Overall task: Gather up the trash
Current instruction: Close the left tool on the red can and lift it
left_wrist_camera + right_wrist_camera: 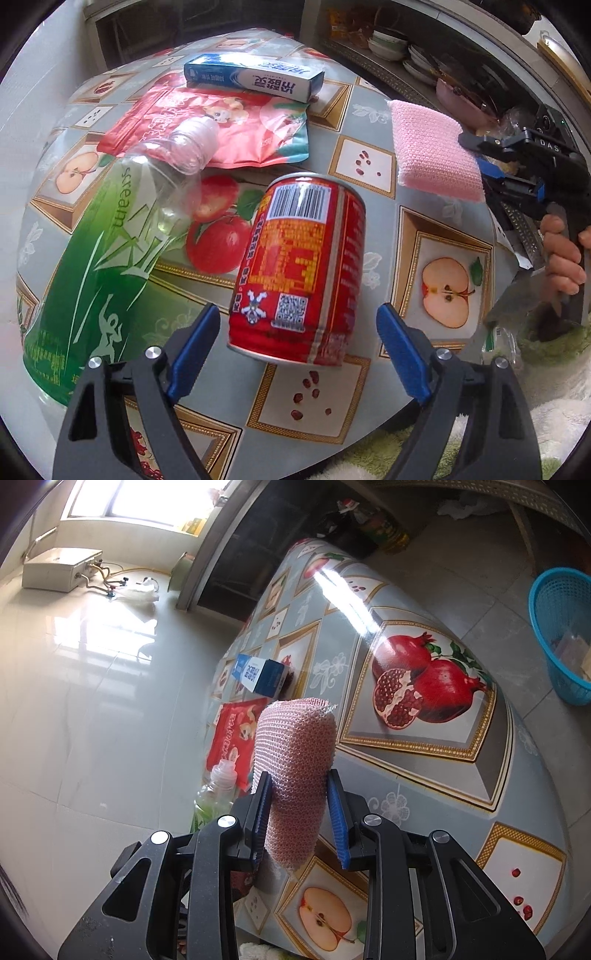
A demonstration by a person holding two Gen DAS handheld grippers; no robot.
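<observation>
Lying on its side near the counter's front edge, a red metal drink can (299, 269) with a barcode and yellow print sits just ahead of the left gripper (297, 356). That gripper's blue-padded fingers (194, 350) are spread wide and released, one to each side of the can's lower end, touching nothing. The step in hand looks like picking this can up as trash; the next move would call for lowering the fingers around the can's body and squeezing across its round sides, which may roll.

Just beside the can, toward the counter's left edge, lies a clear plastic bottle with a green label (110, 251), uncapped. Beyond it rest a flat red snack pouch (236, 129) and a blue and white toothpaste box (255, 75), nearer the far edge.

The right gripper (299, 812) has its fingers clenched on a pink knitted scrubbing sponge (297, 768), held above the counter's (424, 775) fruit-patterned cloth.

Off the counter's far right side, a blue plastic mesh basket (554, 635) stands on the floor; a few pale scraps lie inside, too small to identify.
</observation>
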